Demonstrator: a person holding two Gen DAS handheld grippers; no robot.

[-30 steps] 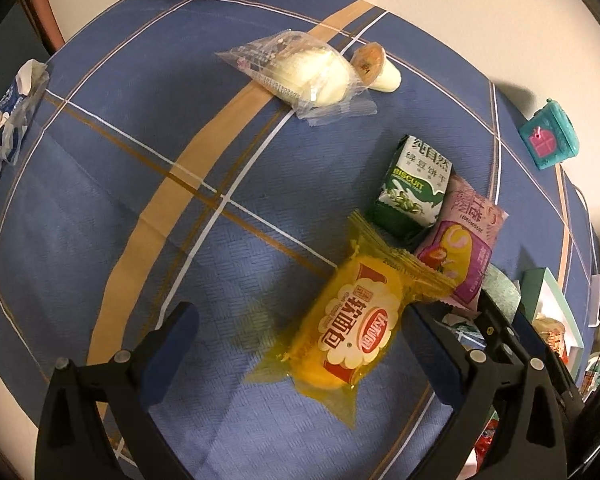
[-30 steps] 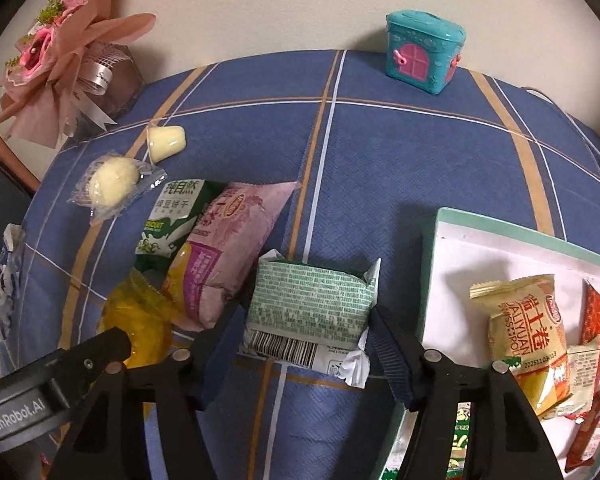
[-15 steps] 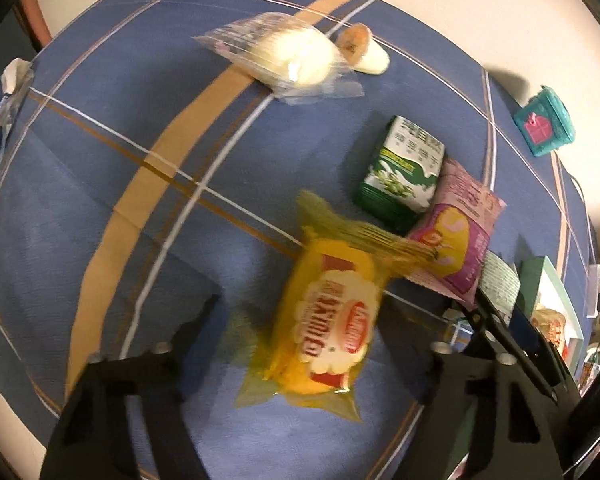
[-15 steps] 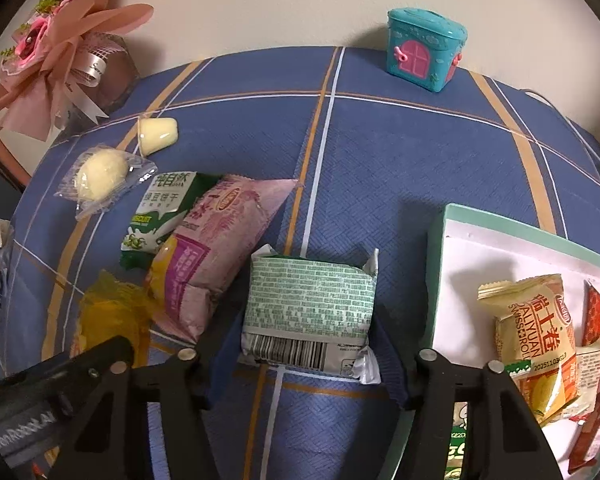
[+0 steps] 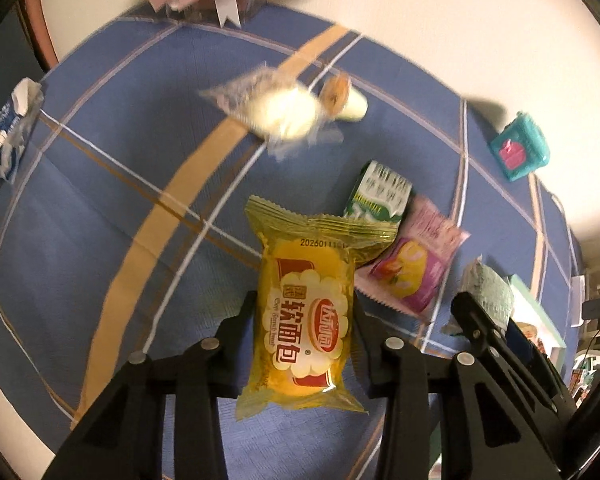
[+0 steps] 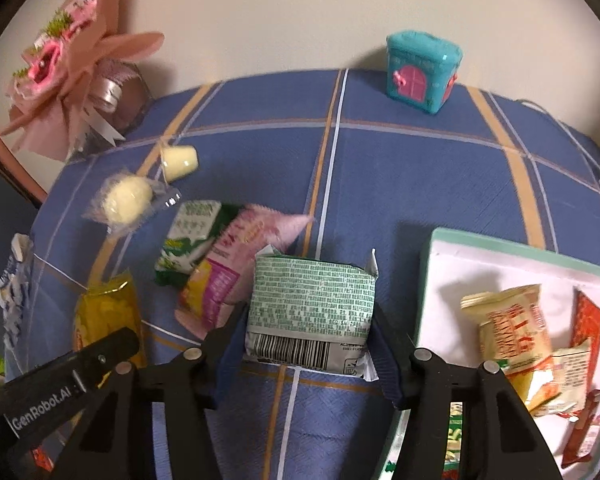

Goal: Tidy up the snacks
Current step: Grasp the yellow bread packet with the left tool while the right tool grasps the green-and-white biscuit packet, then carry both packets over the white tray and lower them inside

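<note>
Blue plaid tablecloth (image 6: 400, 168); "GenRobot.AI" on left tongs (image 5: 304, 320).

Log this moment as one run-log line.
left tool: closing on yellow bread pack | right tool: closing on green packet | tray: holds snacks | both packs: not yet in tray

A yellow bread packet (image 5: 306, 320) with red and white print stands lengthwise between black fingers (image 5: 236, 332), its crimped top end toward the bench's far edge. A pale green packet (image 6: 312, 304), barcode end nearest, sits squarely between blue-padded fingers (image 6: 230, 356) beside the tray (image 6: 428, 280) at the bench's right edge. A green-white biscuit pack (image 6: 192, 244) and a pink packet (image 6: 228, 280) overlap at mid-bench.
</note>
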